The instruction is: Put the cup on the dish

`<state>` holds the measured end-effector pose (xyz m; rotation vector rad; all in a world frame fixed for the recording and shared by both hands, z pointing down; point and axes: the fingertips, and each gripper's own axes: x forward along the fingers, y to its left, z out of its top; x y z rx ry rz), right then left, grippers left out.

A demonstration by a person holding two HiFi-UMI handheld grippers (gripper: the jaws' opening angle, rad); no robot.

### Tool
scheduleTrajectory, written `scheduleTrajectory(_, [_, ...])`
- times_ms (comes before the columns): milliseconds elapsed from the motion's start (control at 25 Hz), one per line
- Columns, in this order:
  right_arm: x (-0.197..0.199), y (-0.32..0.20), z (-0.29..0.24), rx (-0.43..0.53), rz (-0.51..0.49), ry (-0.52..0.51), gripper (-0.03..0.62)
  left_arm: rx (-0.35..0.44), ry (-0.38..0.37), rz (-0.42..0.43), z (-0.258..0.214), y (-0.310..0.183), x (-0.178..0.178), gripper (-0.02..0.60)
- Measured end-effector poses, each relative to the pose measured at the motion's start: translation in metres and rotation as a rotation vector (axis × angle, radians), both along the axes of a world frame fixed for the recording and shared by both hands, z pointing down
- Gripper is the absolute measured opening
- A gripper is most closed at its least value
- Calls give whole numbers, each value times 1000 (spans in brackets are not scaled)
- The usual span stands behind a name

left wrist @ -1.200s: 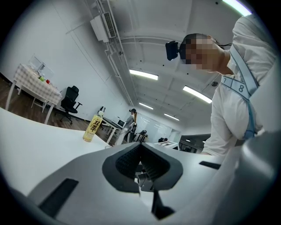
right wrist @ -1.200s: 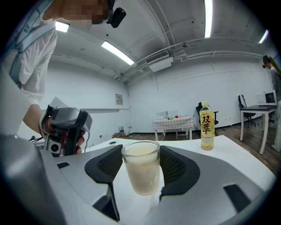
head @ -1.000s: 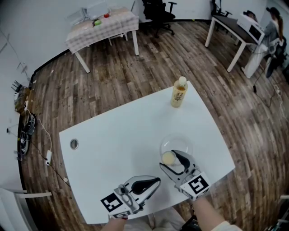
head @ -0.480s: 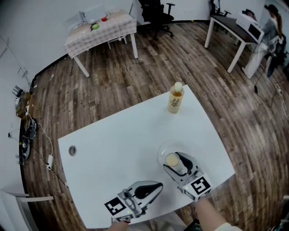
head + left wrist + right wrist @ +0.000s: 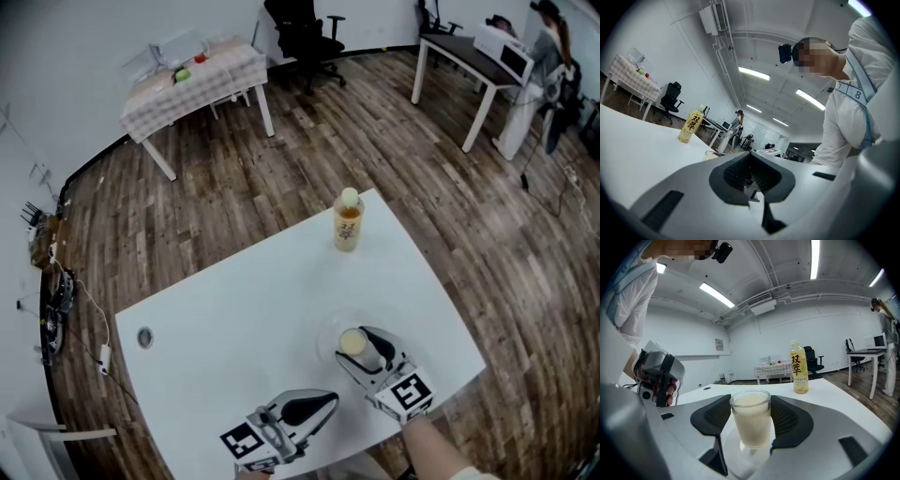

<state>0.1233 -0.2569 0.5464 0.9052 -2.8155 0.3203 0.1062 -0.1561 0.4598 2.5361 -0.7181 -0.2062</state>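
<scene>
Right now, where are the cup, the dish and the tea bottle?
cup [image 5: 752, 423], right gripper view, on its glass side wall.
dish [image 5: 736, 459], right gripper view, on the bare clear part left of the cup.
tea bottle [image 5: 347, 226], head view, on its label.

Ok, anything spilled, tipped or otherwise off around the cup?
Nothing stands out: the cup sits upright in the right gripper over the clear dish, no spill visible, and the bottle stands upright.
</scene>
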Motion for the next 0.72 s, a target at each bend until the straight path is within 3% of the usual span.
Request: scheduleTrajectory(720, [6,-8,25,-12,10,17,282,-16,14,14,18,4,15,2])
